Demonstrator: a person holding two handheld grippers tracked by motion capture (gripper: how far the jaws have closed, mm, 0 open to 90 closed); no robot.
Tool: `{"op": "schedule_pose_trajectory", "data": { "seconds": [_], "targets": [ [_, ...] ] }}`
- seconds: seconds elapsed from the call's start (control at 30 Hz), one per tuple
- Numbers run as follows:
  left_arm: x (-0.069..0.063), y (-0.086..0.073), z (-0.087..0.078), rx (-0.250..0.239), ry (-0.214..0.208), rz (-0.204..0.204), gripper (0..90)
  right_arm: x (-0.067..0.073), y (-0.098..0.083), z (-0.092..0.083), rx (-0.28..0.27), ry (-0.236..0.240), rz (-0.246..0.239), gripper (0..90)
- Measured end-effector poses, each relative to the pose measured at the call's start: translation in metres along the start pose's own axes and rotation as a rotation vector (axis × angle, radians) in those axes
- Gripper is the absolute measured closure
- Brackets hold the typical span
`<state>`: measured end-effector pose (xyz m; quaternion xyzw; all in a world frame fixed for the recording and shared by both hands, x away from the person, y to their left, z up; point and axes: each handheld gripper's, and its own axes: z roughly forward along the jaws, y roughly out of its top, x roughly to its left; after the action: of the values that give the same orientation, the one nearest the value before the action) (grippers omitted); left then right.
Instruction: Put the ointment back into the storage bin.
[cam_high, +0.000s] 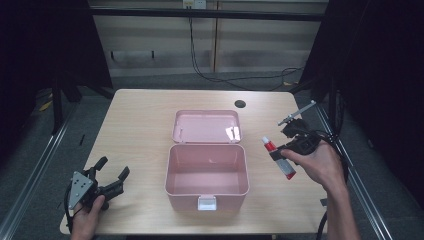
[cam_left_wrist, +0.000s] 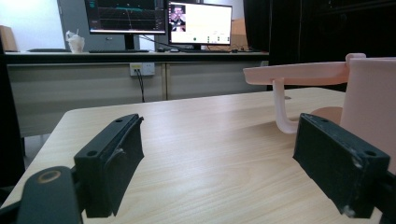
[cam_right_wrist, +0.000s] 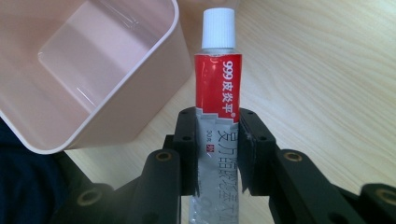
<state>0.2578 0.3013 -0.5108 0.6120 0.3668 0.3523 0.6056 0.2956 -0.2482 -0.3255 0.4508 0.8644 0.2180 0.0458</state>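
A pink box (cam_high: 207, 175) stands open at the table's middle, its lid (cam_high: 206, 126) folded back behind it; inside it looks bare. To its right, above the table, my right gripper (cam_high: 281, 152) is shut on a red and silver tube with a white cap (cam_high: 278, 157). In the right gripper view the tube (cam_right_wrist: 217, 88) runs up between the jaws, cap away from me, with the box's corner (cam_right_wrist: 154, 84) just left of it. My left gripper (cam_high: 112, 170) rests near the table's front left corner, open and holding nothing. Its two pads (cam_left_wrist: 114, 163) stand wide apart, and the box wall (cam_left_wrist: 371, 102) shows at the right.
A round cable hole (cam_high: 240, 104) lies near the table's far edge. The table edge is close to the left hand. Beyond the far edge stands a desk with monitors (cam_left_wrist: 159, 18). Metal floor rails run along both sides of the table.
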Motion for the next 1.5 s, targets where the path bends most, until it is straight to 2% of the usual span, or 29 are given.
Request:
{"op": "schedule_pose_trajectory", "data": {
  "seconds": [0.27,0.47,0.77,0.93,1.37,1.5],
  "targets": [
    [0.0,0.0,0.0,0.001,0.001,0.004,15.6,0.005,0.007,-0.006,-0.005,0.016,-0.017,71.3],
    [0.0,0.0,0.0,0.001,0.003,0.0,15.6,0.01,0.017,-0.006,-0.011,0.061,-0.055,71.3],
    [0.0,0.0,0.0,0.0,0.001,0.0,15.6,0.021,0.035,-0.01,-0.025,0.08,-0.109,71.3],
    [0.0,0.0,0.0,0.001,0.001,0.004,15.6,0.024,0.044,-0.007,-0.013,0.093,-0.14,71.3],
    [0.0,0.0,0.0,0.0,0.001,0.001,15.6,0.039,0.06,-0.003,-0.018,0.106,-0.188,71.3],
    [0.0,0.0,0.0,0.0,0.001,-0.001,15.6,0.046,0.066,0.0,-0.006,0.116,-0.241,71.3]
  ]
}}
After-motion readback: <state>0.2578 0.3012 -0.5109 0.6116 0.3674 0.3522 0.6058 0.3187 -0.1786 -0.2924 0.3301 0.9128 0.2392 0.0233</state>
